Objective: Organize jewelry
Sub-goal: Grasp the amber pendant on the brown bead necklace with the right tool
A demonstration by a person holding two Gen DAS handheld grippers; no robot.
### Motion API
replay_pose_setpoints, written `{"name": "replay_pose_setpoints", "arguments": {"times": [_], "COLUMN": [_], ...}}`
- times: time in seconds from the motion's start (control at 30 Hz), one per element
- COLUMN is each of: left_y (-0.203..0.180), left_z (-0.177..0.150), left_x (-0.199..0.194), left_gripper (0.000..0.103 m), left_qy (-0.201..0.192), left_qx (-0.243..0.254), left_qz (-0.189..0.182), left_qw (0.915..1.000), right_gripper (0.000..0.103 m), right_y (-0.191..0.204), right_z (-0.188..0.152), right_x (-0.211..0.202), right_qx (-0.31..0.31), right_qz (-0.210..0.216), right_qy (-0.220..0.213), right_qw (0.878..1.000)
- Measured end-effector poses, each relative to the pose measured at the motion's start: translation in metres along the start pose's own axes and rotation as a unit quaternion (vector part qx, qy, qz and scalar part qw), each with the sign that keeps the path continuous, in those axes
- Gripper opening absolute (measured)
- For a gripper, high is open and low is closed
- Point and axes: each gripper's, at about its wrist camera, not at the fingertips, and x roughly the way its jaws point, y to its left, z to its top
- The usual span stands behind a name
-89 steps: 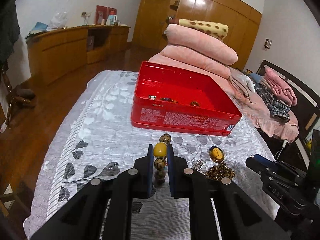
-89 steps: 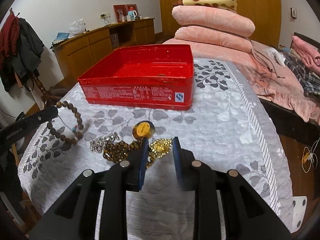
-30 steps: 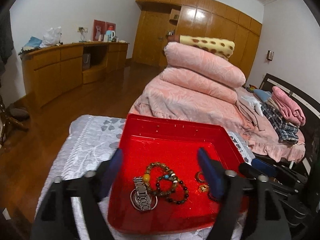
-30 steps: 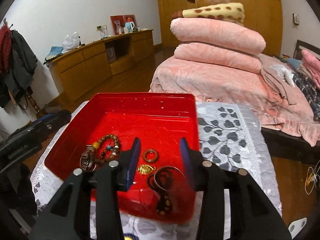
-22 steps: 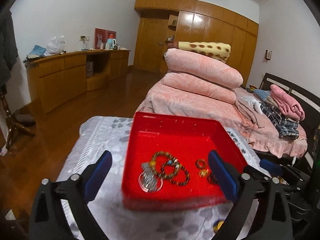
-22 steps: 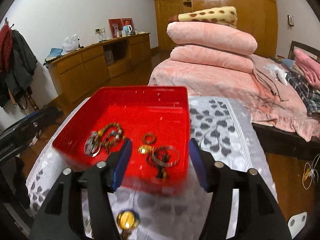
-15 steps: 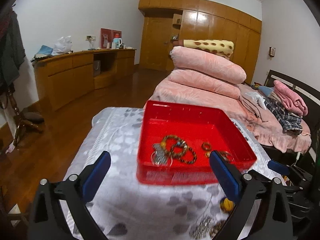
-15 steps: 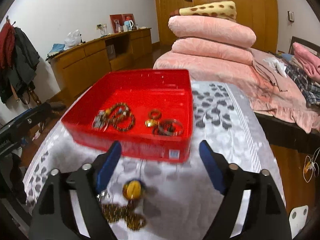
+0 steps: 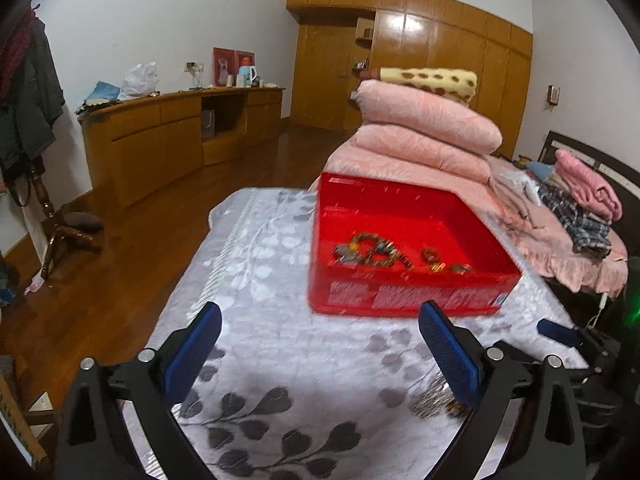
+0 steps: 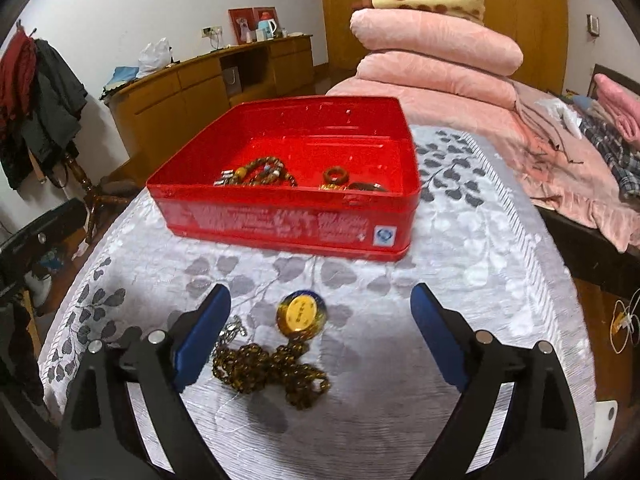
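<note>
Both claws have pulled back from the red tin to the near part of the bench. The right claw (image 10: 320,320) has just been spreading its jaws and now stands released, with nothing pressed between its blue pads; the brown bead chain (image 10: 272,372) and its round yellow pendant (image 10: 301,314) lie on the cloth in the gap, touched by neither pad. The left claw (image 9: 320,344) is spread wide too and empty, over bare cloth. A second ago both hung over the tin's inside; now they are low over the cloth in front of its near wall.

My reading is that a drop-off is finished and the next pickup is beginning. The bead chain with the pendant, and a small silvery chain (image 10: 230,334) beside the right claw's left finger, are still loose on the bench, so the sorting is partly done.

The bench wears a silvery-white cloth (image 10: 460,280) patterned with grey leaves. The red tin (image 10: 288,220) sits on it beyond the claws, open-topped, holding bead bracelets (image 10: 260,174), a brown ring (image 10: 336,176) and other small pieces too blurred to name.

Past the bench, stacked pink quilts (image 10: 436,48) rest on a bed, a wooden sideboard (image 9: 160,136) lines the left wall, and wooden wardrobes (image 9: 440,60) close the far end.
</note>
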Motion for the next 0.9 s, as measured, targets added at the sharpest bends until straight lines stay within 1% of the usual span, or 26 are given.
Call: {"name": "replay_pose_setpoints", "arguments": {"times": [0.07,0.13,0.27,0.47,0.53,0.6,0.77,0.87,0.9], "left_y": [0.008,0.015,0.028,0.029,0.027,0.025,0.022,0.022,0.021], "left_z": [-0.009,-0.015,-0.025,-0.026,-0.027,-0.028,-0.029,-0.029,-0.029], "left_x": [0.005,0.009,0.015,0.020,0.023,0.025,0.029,0.030,0.030], "left_gripper": [0.097,0.097,0.097,0.097,0.097,0.097,0.097,0.097,0.097], "left_qy": [0.013,0.024,0.039,0.044,0.047,0.050,0.056,0.059,0.060], "left_qx": [-0.001,-0.006,-0.015,-0.016,-0.014,-0.012,-0.012,-0.015,-0.015], "left_qz": [0.012,0.020,0.028,0.019,0.012,0.009,0.002,-0.002,-0.003], "left_qw": [0.9998,0.9995,0.9987,0.9987,0.9987,0.9986,0.9983,0.9982,0.9981], "right_gripper": [0.088,0.080,0.074,0.064,0.057,0.054,0.052,0.047,0.044], "right_y": [0.003,0.006,0.011,0.011,0.010,0.008,0.009,0.012,0.014], "right_z": [-0.003,-0.006,-0.009,-0.008,-0.008,-0.007,-0.007,-0.006,-0.007], "right_x": [0.005,0.012,0.023,0.032,0.037,0.040,0.045,0.047,0.047], "right_qx": [-0.002,-0.004,-0.007,-0.003,0.001,0.005,0.002,-0.006,-0.011], "right_qz": [0.001,0.005,0.009,0.011,0.014,0.014,0.008,-0.002,-0.007], "right_qy": [0.004,0.013,0.030,0.045,0.055,0.061,0.068,0.071,0.071], "right_qw": [1.000,1.000,0.999,0.999,0.998,0.998,0.998,0.997,0.997]}}
